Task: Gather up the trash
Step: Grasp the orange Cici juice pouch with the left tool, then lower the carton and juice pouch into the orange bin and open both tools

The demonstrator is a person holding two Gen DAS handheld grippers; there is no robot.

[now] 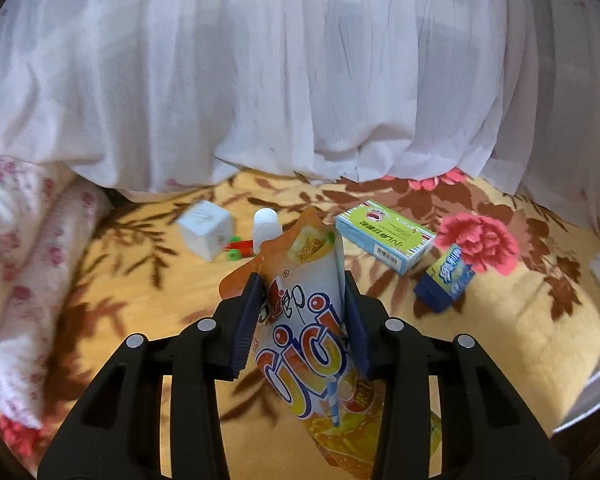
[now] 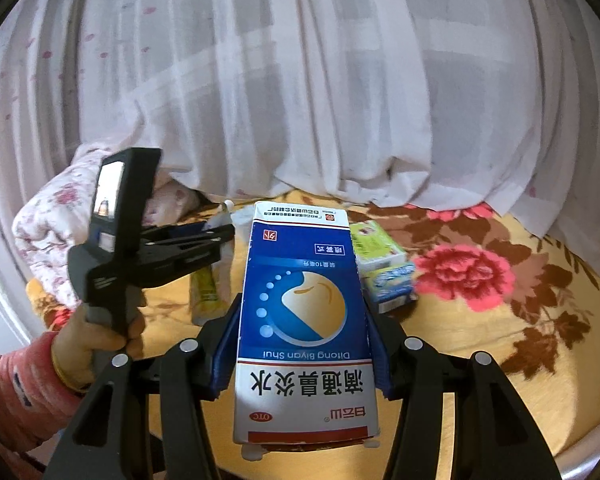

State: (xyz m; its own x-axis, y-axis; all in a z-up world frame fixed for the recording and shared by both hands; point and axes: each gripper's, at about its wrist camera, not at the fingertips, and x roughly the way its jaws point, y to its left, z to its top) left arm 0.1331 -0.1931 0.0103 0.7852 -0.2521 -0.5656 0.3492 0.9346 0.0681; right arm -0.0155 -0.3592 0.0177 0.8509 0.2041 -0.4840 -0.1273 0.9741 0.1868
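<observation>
An orange and white juice pouch (image 1: 304, 332) hangs above the bed, and my left gripper (image 1: 303, 280) is shut on its middle. In the right wrist view that left gripper (image 2: 224, 240) shows at the left in a person's hand (image 2: 88, 344), with the pouch (image 2: 206, 288) dangling below it. My right gripper (image 2: 300, 300) is shut on a blue and white medicine box (image 2: 304, 320), lifted off the blanket. Still lying on the blanket are a green and blue carton (image 1: 384, 236), a small blue pack (image 1: 446, 276), a white cube box (image 1: 206, 228) and a white bottle (image 1: 266, 226).
The bed has a yellow blanket (image 1: 140, 280) with brown leaves and pink flowers. A white curtain (image 1: 300, 80) hangs down to its far edge. A folded floral quilt (image 1: 20, 240) lies at the left. A small red and green item (image 1: 238, 248) sits by the bottle.
</observation>
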